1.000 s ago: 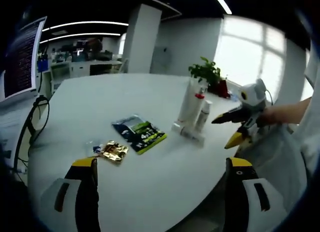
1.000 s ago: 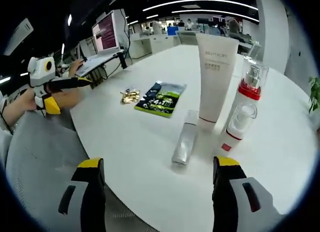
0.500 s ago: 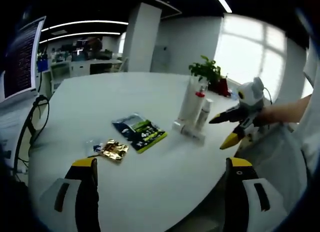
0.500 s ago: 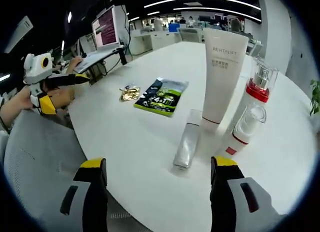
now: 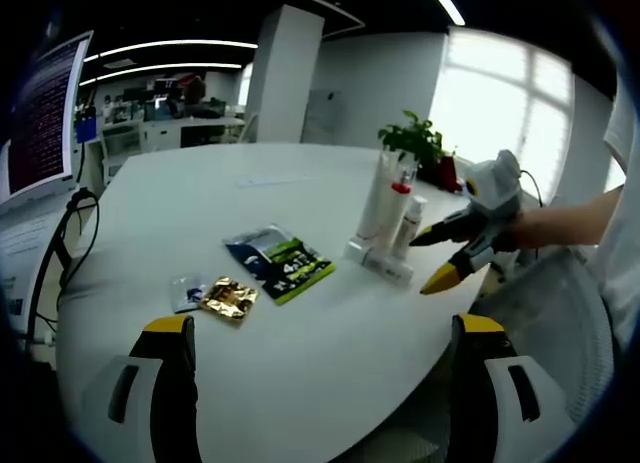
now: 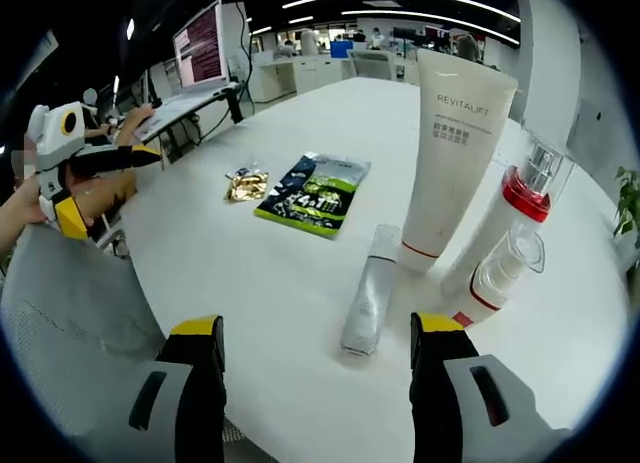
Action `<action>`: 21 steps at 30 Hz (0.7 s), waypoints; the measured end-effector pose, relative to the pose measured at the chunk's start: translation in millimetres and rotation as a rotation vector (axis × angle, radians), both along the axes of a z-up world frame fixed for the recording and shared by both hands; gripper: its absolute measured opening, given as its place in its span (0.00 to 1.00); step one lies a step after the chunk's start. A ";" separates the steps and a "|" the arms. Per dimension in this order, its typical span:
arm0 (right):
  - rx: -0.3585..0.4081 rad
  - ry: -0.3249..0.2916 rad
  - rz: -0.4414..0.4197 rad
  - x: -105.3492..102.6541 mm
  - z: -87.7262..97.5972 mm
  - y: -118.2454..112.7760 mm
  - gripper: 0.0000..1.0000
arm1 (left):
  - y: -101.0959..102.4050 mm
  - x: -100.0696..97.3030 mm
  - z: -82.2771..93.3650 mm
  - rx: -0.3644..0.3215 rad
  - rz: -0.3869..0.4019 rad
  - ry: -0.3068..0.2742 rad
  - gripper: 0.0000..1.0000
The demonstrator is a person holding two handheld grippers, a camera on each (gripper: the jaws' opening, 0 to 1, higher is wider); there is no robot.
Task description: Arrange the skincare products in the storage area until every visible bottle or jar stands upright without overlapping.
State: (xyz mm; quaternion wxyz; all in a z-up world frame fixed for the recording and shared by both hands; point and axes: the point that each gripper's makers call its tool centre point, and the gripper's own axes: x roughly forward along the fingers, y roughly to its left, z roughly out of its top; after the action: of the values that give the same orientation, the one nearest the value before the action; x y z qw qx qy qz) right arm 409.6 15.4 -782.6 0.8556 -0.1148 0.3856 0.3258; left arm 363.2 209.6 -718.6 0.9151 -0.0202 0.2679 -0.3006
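Closer now than a second ago, the right hand-held gripper (image 6: pixel 312 383) has come in over the bench (image 6: pixel 250 273) edge toward the fallen silver bottle (image 6: pixel 366 301), its jaws spread wide and empty with the bottle lying between and just ahead of them; in the left gripper view it (image 5: pixel 432 257) has likewise advanced toward the cluster of products; the left hand-held gripper (image 5: pixel 320 383) hangs back at the near edge, jaws also apart and holding nothing. The step in hand looks like the approach to that one lying bottle, since the others already stand: a tall white tube (image 6: pixel 452 163), matte and tapering down to its cap, a clear pump bottle (image 6: pixel 515 218) with a glossy red collar, and a small white pump bottle (image 6: pixel 500 273) just beside it. The next move calls for closing on the slim, smooth, metallic cylinder across its width and tipping it upright in free space clear of the tube; it may roll or slip. Well apart lie a flat glossy dark sachet (image 6: pixel 312 190) and a crinkled gold foil packet (image 6: pixel 243 185), the latter too small to read, possibly a sample.
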 end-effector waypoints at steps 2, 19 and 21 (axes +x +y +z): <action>-0.020 0.000 -0.006 2.1 -2.7 -1.0 0.71 | -0.6 -0.4 -1.0 0.003 -0.004 0.004 0.99; -0.228 -0.037 -0.087 47.2 -38.2 -11.1 0.41 | 2.4 -0.8 -5.2 0.013 0.003 0.021 0.98; -0.236 -0.033 -0.088 49.4 -41.0 -11.1 0.37 | 2.1 -0.9 -5.6 0.016 0.002 0.022 0.98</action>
State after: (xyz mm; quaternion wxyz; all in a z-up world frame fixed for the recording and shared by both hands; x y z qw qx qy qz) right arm 459.0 4.3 -823.6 0.8557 -0.2031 0.4118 0.2385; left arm 362.3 211.7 -724.3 0.9125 -0.0163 0.2802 -0.2975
